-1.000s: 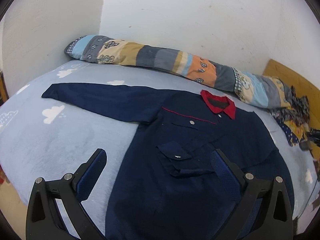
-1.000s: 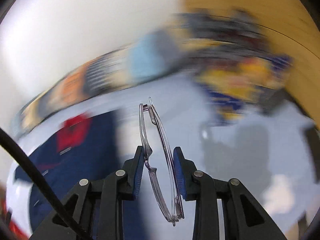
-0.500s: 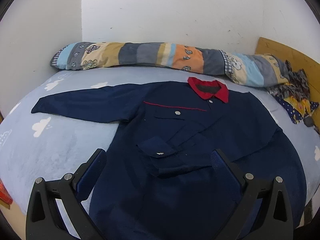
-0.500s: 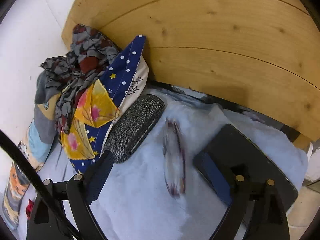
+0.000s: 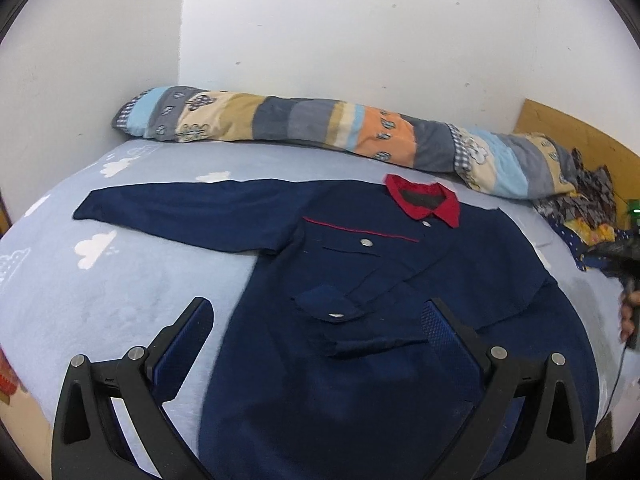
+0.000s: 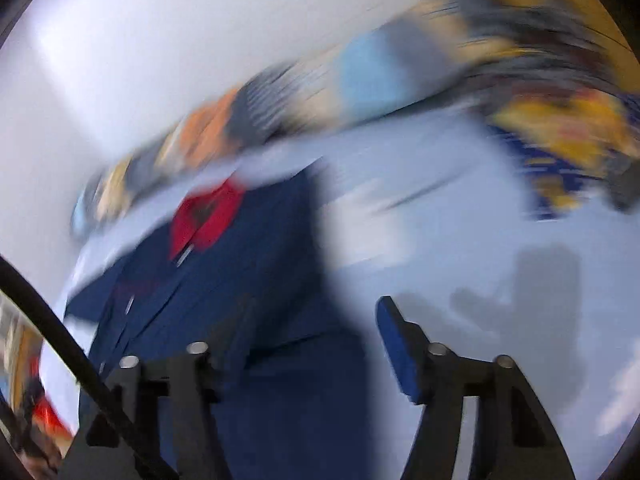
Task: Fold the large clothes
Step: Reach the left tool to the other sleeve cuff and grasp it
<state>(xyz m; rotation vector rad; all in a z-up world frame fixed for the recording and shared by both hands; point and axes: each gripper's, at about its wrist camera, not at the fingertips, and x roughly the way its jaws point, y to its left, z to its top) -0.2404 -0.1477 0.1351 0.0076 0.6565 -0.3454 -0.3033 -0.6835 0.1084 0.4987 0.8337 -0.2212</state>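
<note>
A navy shirt (image 5: 380, 320) with a red collar (image 5: 424, 198) lies flat on the light-blue cloud sheet (image 5: 100, 280). Its left sleeve (image 5: 180, 216) stretches out to the left, and the other sleeve is folded across the chest. My left gripper (image 5: 316, 312) hovers open over the shirt's lower half with nothing between its fingers. The right wrist view is motion-blurred. In it my right gripper (image 6: 316, 320) is above the shirt's (image 6: 240, 300) right edge, its jaws apart and closing, nothing between them.
A long patchwork bolster (image 5: 320, 128) lies along the wall behind the shirt. A wooden headboard (image 5: 580, 132) and a heap of patterned cloth (image 5: 588, 208) are at the far right. A person's hand (image 5: 629, 316) shows at the right edge.
The right gripper let go of the clear glasses by the headboard, then swung back toward the shirt with its jaws narrower. The left view has shifted slightly sideways.
</note>
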